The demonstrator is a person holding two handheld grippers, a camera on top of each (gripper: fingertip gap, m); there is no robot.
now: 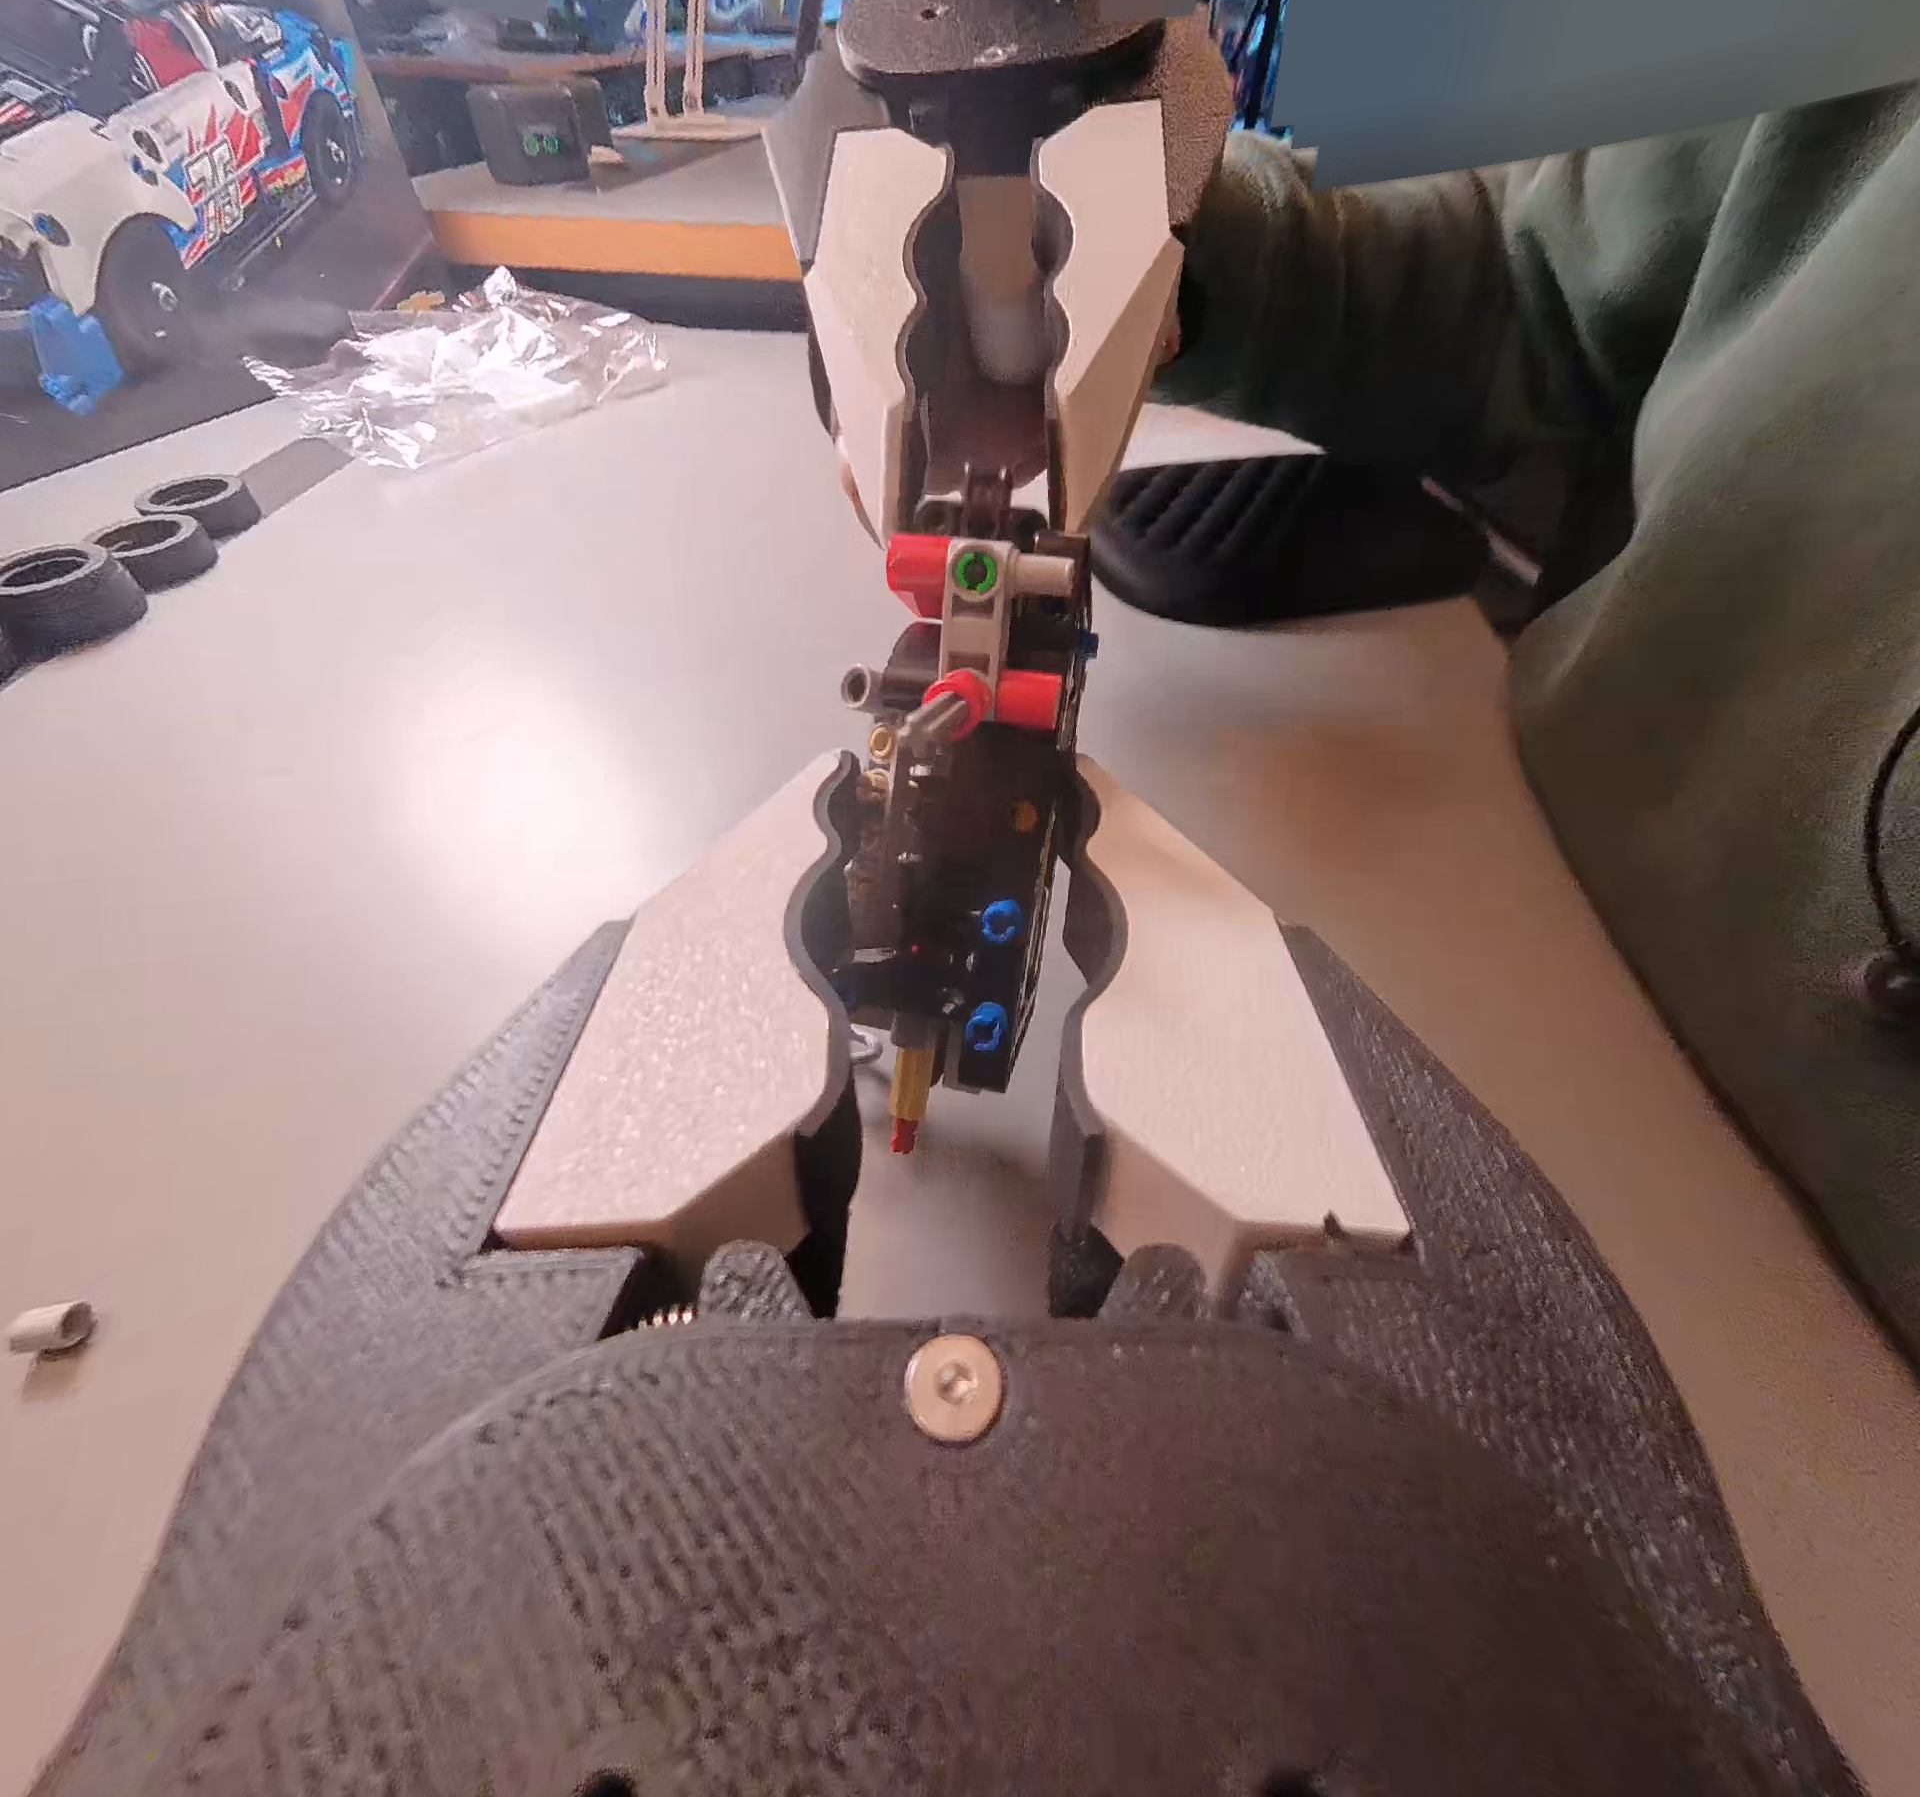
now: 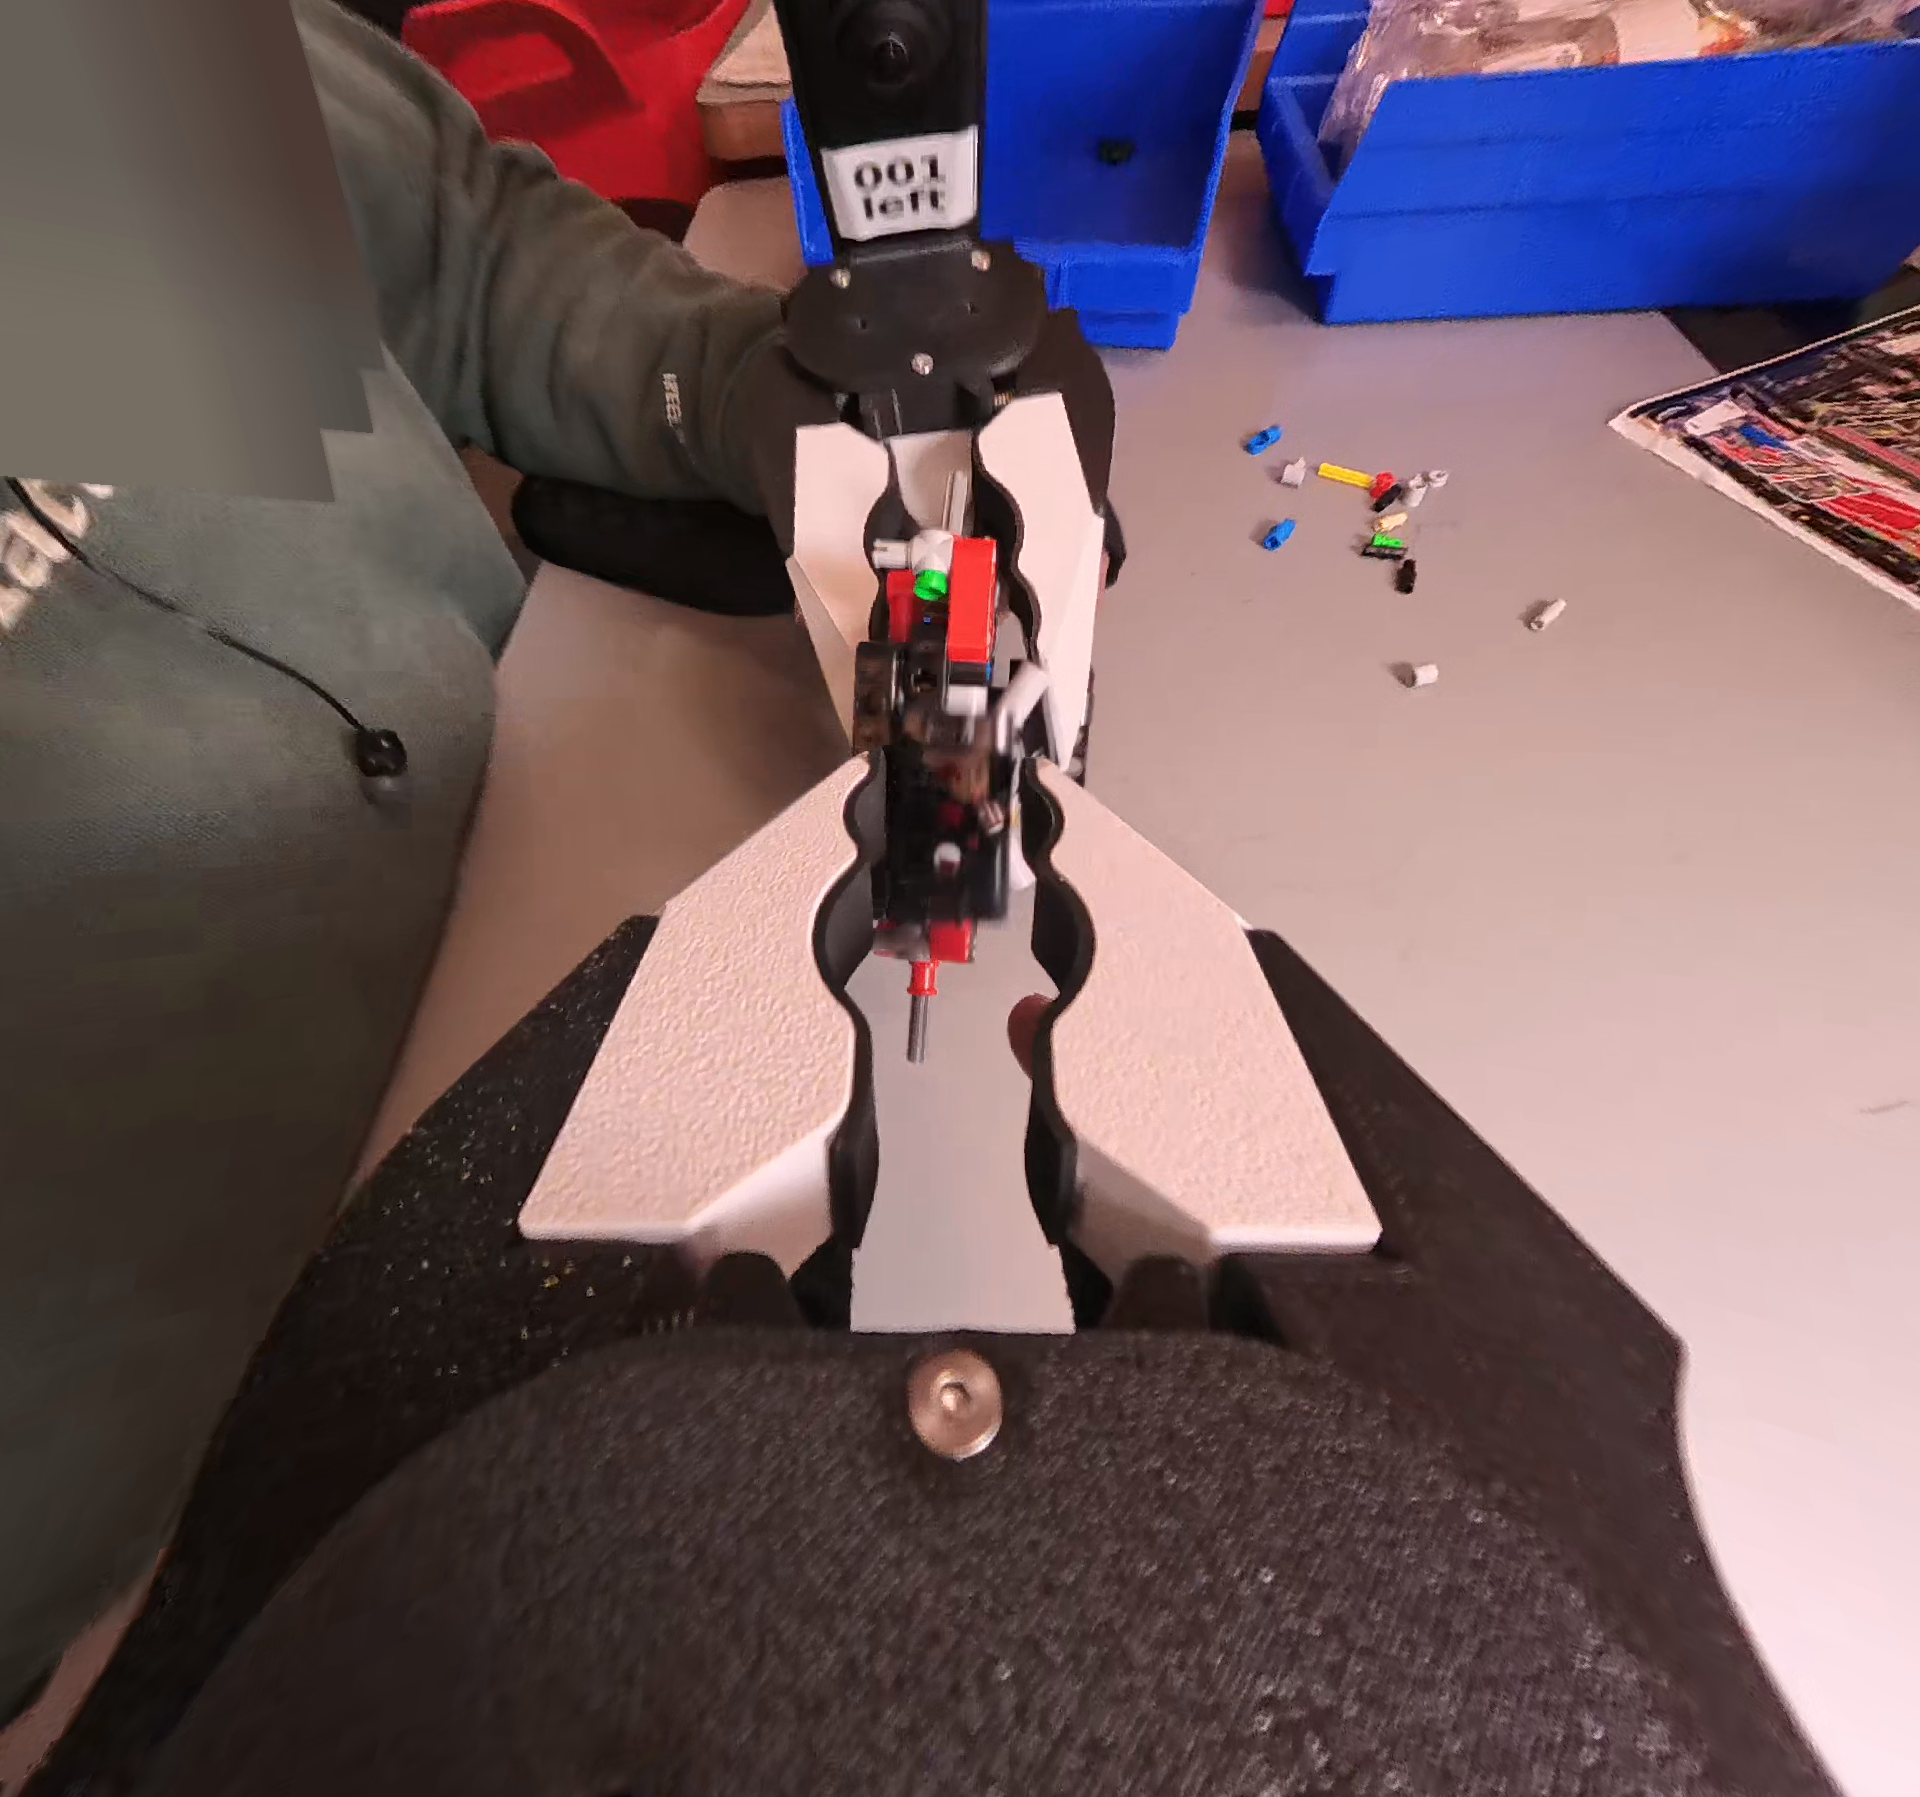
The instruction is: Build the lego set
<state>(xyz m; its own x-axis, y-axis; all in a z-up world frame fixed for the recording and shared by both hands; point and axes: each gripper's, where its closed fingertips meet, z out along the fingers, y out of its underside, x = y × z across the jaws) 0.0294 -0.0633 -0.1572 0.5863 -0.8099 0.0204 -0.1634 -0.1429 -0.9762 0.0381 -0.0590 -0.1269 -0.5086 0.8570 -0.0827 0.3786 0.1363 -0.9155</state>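
Both grippers pinch one black lego assembly (image 1: 961,854) between them above the table (image 1: 416,708) — the left gripper (image 1: 956,781) clamps its near end, the right gripper (image 2: 951,791) the opposite end — loose pieces (image 2: 1371,511) lie nearby

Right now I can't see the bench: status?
Left gripper and right gripper both shut on the assembly, opposite ends. Held above table. Nothing in the way.

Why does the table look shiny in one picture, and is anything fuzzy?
In the left wrist view, soft light glares off the table, and the tires and the edges look smeared. In the right wrist view, the lego model is slightly blurred, the loose pieces look sharper, and the blue bins bend outward near the edge.
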